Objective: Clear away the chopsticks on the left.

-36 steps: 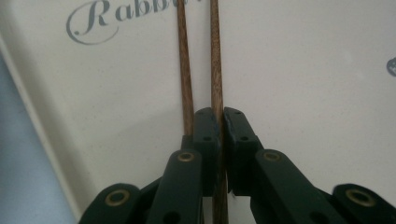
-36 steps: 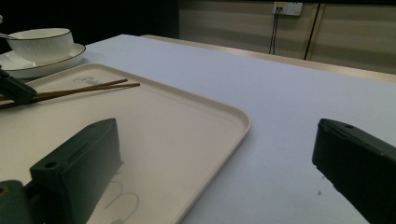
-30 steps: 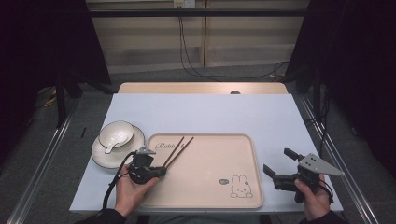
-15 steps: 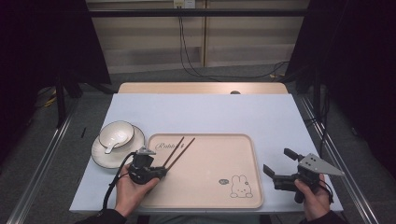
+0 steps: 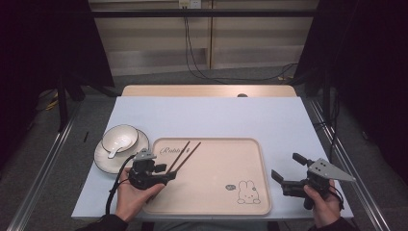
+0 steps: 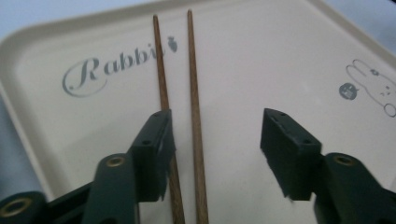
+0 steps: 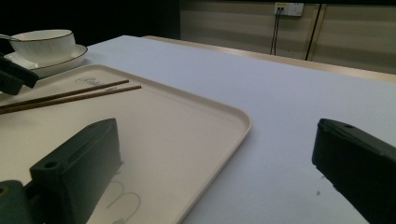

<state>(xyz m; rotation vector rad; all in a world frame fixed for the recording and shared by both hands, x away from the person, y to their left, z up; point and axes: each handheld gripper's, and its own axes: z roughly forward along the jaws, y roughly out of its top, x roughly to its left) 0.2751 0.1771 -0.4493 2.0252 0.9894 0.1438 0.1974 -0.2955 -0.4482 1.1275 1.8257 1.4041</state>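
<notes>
Two brown chopsticks (image 5: 183,155) lie side by side on the left part of a beige rabbit-print tray (image 5: 216,192). My left gripper (image 5: 168,175) rests low at their near ends. Its jaws have just been opening. In the left gripper view the chopsticks (image 6: 194,93) run between the jaws of the left gripper (image 6: 217,121), close to the left pad, and neither pad presses on them. My right gripper (image 5: 285,166) stands open off the tray's right edge, with nothing in it. In the right gripper view the right gripper (image 7: 215,135) spans the tray's rim (image 7: 233,114).
A white bowl (image 5: 119,138) with a spoon (image 5: 113,153) sits on a saucer (image 5: 102,161) left of the tray. The white tabletop (image 5: 216,115) stretches beyond the tray to a wooden strip at the back.
The left gripper's jaws have spread apart and let go of the chopsticks, which stay lying on the tray. The right gripper has not moved.
</notes>
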